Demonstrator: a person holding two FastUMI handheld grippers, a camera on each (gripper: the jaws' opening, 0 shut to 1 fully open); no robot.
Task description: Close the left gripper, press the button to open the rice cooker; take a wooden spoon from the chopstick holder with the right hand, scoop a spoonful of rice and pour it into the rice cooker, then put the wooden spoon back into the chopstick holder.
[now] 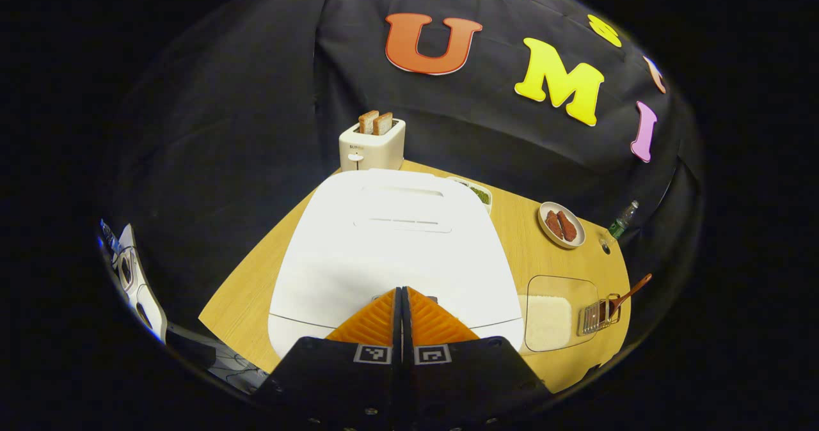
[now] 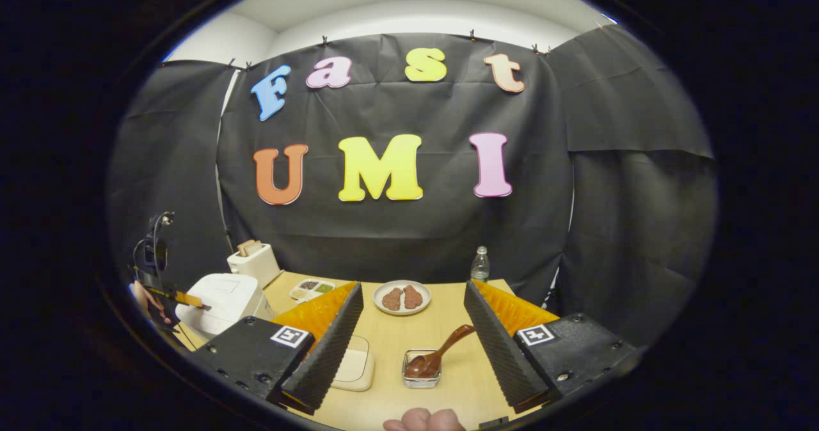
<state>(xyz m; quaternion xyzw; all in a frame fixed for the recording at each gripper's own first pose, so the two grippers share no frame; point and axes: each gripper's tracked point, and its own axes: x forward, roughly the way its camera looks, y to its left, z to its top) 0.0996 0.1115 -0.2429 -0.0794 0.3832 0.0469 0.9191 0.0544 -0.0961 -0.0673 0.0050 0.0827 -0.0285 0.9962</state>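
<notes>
The white rice cooker [image 1: 390, 239] sits right in front of the left gripper view with its lid down. My left gripper [image 1: 402, 293] is shut, empty, its tips over the lid's front edge; I cannot tell whether they touch. The right gripper view has this cooker [image 2: 221, 300] at far left, with the left gripper [image 2: 187, 299] at its front. My right gripper [image 2: 413, 290] is open and empty, above the table. Between its fingers, lower down, the wooden spoon [image 2: 441, 353] leans in the chopstick holder [image 2: 421, 373]. A clear container of rice [image 2: 355, 364] lies left of the holder.
A toaster [image 1: 372, 143] with bread stands behind the cooker. A plate of meat [image 2: 402, 298], a seasoning dish [image 2: 311, 288] and a bottle [image 2: 480, 265] stand near the table's far edge. A person's fingers [image 2: 425, 421] show at the bottom edge.
</notes>
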